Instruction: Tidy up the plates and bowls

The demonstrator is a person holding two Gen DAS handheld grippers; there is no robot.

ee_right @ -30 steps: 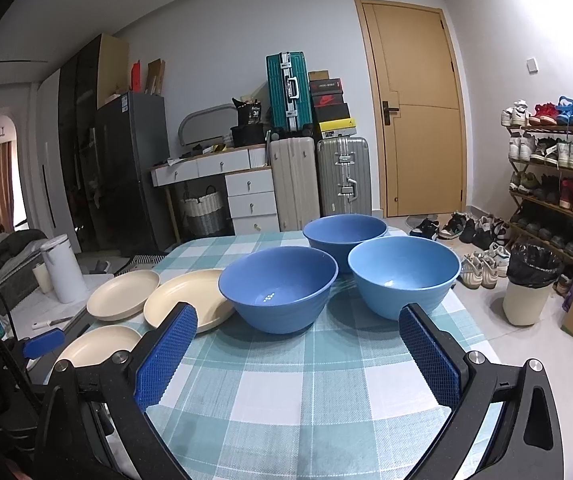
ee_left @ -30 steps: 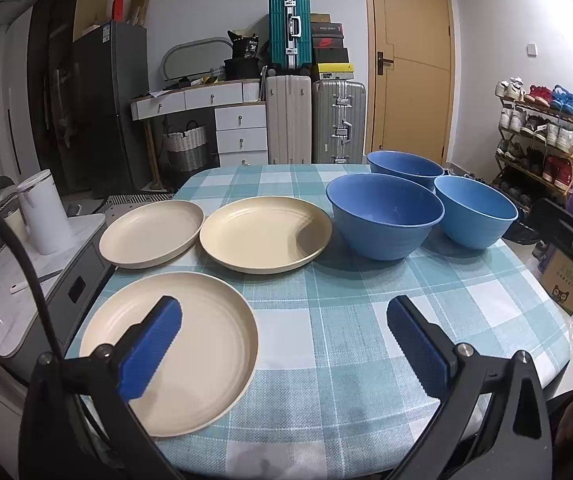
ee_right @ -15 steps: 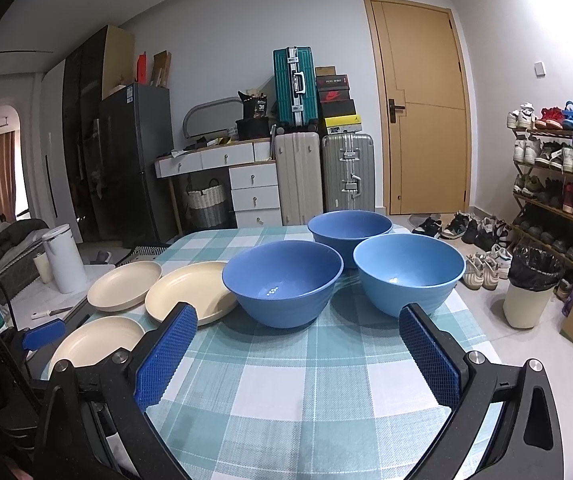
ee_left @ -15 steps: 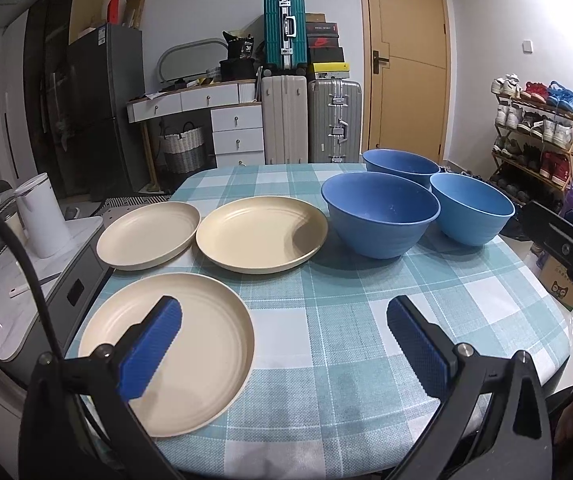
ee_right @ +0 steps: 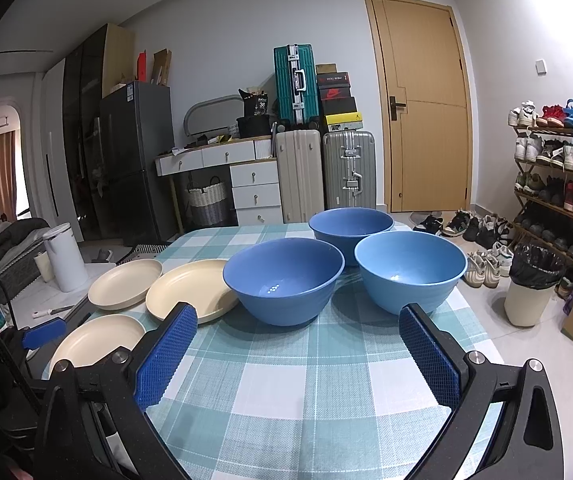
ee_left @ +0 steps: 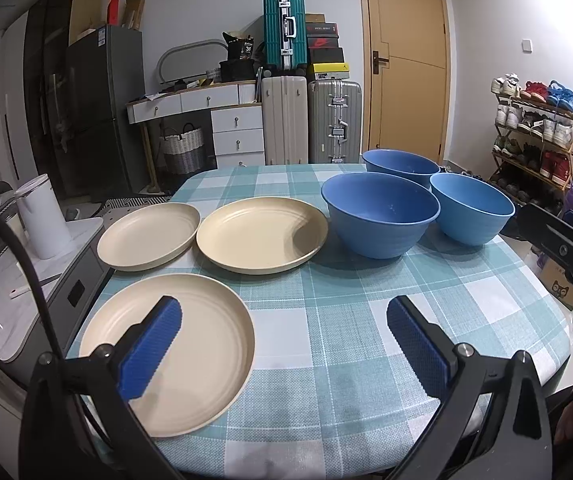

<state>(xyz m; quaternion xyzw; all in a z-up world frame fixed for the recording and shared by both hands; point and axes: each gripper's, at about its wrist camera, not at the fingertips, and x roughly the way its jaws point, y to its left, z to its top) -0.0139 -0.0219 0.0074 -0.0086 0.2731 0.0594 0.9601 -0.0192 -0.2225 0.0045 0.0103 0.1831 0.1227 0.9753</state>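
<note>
Three cream plates lie on the checked table: a near one (ee_left: 190, 344), a far-left one (ee_left: 148, 236) and a middle one (ee_left: 260, 232). Three blue bowls stand to their right: a darker front one (ee_left: 380, 216), a lighter right one (ee_left: 471, 214) and a back one (ee_left: 400, 164). My left gripper (ee_left: 286, 340) is open and empty, its left finger over the near plate. My right gripper (ee_right: 300, 356) is open and empty, in front of the front bowl (ee_right: 284, 280) and the lighter bowl (ee_right: 410, 270). The plates show at left in the right wrist view (ee_right: 192, 288).
A white kettle (ee_left: 44, 218) stands on a side cabinet left of the table. Suitcases (ee_left: 312, 120), drawers and a door are behind. A shoe rack (ee_right: 556, 176) and a bin (ee_right: 530, 288) stand right of the table. The table edge (ee_left: 542, 300) curves off at right.
Both grippers have dropped slightly and drifted a little; the plates and bowls have not moved. Both stay open.
</note>
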